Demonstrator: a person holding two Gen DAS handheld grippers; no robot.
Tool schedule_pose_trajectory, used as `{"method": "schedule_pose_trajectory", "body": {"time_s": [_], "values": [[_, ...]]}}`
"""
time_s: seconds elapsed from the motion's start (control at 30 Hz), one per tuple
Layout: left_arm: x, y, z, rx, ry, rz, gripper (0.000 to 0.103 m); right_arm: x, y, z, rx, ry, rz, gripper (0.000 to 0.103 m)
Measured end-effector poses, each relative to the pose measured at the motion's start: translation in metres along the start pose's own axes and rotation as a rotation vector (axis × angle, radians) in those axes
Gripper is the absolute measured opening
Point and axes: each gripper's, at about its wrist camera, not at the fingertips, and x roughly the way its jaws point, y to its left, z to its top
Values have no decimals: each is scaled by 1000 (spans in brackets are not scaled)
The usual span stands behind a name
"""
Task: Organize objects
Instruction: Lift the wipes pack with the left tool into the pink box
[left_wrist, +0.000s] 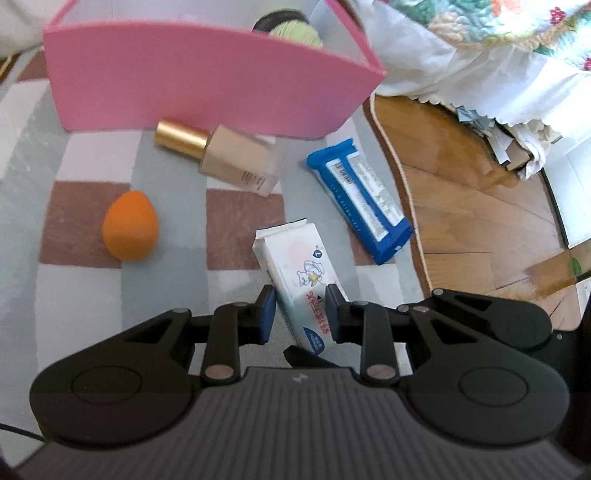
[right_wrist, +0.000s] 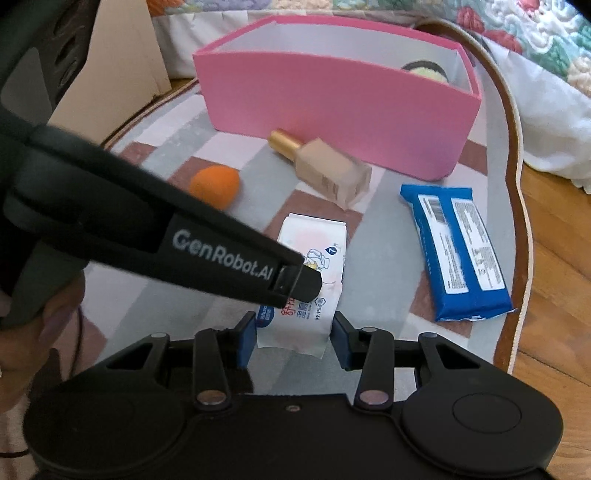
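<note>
Here's the pink box (left_wrist: 207, 88) standing open-topped on the checked rug (left_wrist: 44, 155), our landmark, and inside it, tucked against the far right corner, sits a round dark-rimmed thing with a pale green top (left_wrist: 291, 27) — what it is I cannot tell. Just in front of the box's near wall lies a foundation bottle (left_wrist: 236, 155) with a gold cap, on its side, nearly touching the box. Nearer than the box and to its left rests an orange egg-shaped sponge (left_wrist: 129, 230); to its right, near the rug's edge, a blue packet (left_wrist: 364, 206) lies flat with white labels and a barcode. And the star of the moment: a white wipes pack (right_wrist: 310, 280), cartoon figure and red lettering on its face, well in front of the box. The left claw (left_wrist: 301, 314) is pinched on the pack's near end, pads pressing both sides. The right claw (right_wrist: 293, 338) straddles the pack's near end too, pads narrowly apart and beside the wrapper; whether they press it I cannot tell.
</note>
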Motion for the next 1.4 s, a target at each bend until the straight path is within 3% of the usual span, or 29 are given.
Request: {"method": "schedule_pose_trajectory", "body": {"time_s": [0.23,0.47,0.6,0.83,1.0,1.2,1.4], "values": [[-45,-8,3,32,-46,0,27,-37,1,18,-33,-16,42,47],[-91,-10,27,11,-115,30,27,-70,16,42,-63,-55,63,47],[-111,-15,56,34,-142,83,27,-80,15,77,-66,-84,100,47],[-135,3,124,-7,-217,89,27,-78,21,142,-113,-149,142,47],[-120,20,168,-39,-237,129,27,-61,15,191,-161,-156,133,47],[-64,55,207,-115,-204,150,27,-7,-12,233,-149,-111,138,47],[-11,81,235,-127,-121,201,27,52,-46,253,6,-45,219,47]]}}
